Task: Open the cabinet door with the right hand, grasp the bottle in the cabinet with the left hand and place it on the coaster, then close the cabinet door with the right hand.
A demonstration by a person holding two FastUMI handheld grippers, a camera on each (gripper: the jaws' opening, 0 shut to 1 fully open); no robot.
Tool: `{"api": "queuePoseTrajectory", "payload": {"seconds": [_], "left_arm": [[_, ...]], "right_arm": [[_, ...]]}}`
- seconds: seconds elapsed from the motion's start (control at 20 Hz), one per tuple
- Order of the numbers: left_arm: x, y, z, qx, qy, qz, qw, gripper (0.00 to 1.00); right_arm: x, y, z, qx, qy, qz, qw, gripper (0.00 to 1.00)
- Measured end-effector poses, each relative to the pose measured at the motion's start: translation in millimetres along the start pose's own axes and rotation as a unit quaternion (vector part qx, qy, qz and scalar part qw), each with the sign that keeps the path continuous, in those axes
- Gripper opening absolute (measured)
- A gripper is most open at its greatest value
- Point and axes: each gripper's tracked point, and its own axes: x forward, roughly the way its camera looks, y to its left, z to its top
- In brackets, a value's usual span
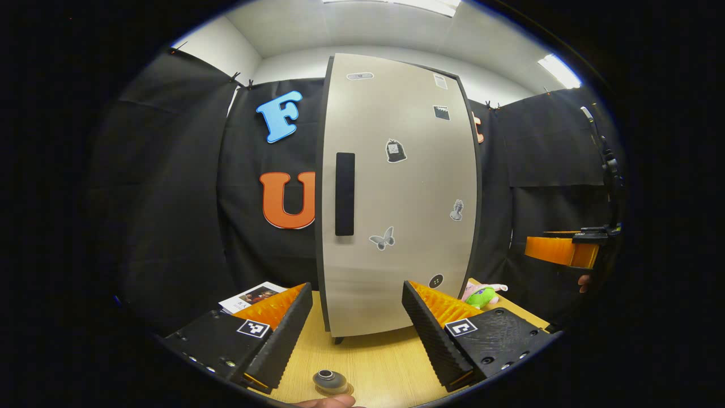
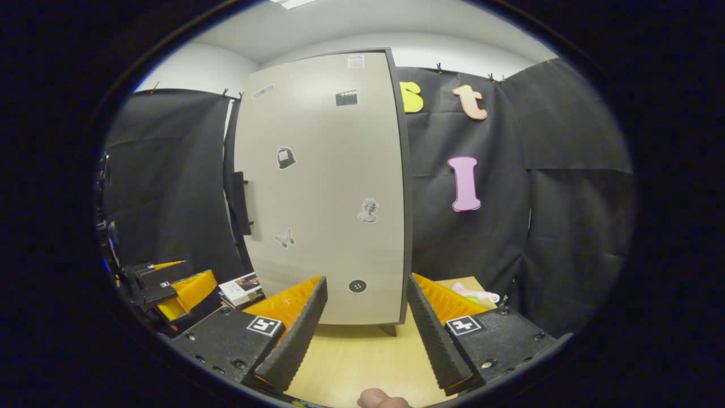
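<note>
The cabinet [image 1: 396, 198] stands on the wooden table with its beige door shut, so its inside is hidden. A black vertical handle [image 1: 344, 194] sits near the door's left edge. My left gripper [image 1: 357, 294] is open in front of the door's lower part, a short way off. A small round dark disc [image 1: 330, 381] lies on the table just below it. In the right gripper view, my right gripper [image 2: 367, 283] is open and faces the door [image 2: 323, 187], with the handle [image 2: 242, 204] off to its left. The left gripper [image 2: 164, 280] appears at lower left.
A book [image 1: 252, 296] lies on the table left of the cabinet. A pink and green plush toy [image 1: 482, 293] lies to its right. The right gripper [image 1: 544, 250] hovers at the far right. The light wooden table [image 2: 351, 357] runs in front of the cabinet.
</note>
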Motion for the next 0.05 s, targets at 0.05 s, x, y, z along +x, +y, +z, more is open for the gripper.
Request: {"api": "queuePoseTrajectory", "payload": {"seconds": [0.05], "left_arm": [[-0.8, -0.3, 0.2, 0.002, 0.0, -0.001, 1.0, 0.96]], "right_arm": [[-0.8, 0.6, 0.4, -0.001, 0.0, 0.002, 1.0, 0.91]]}}
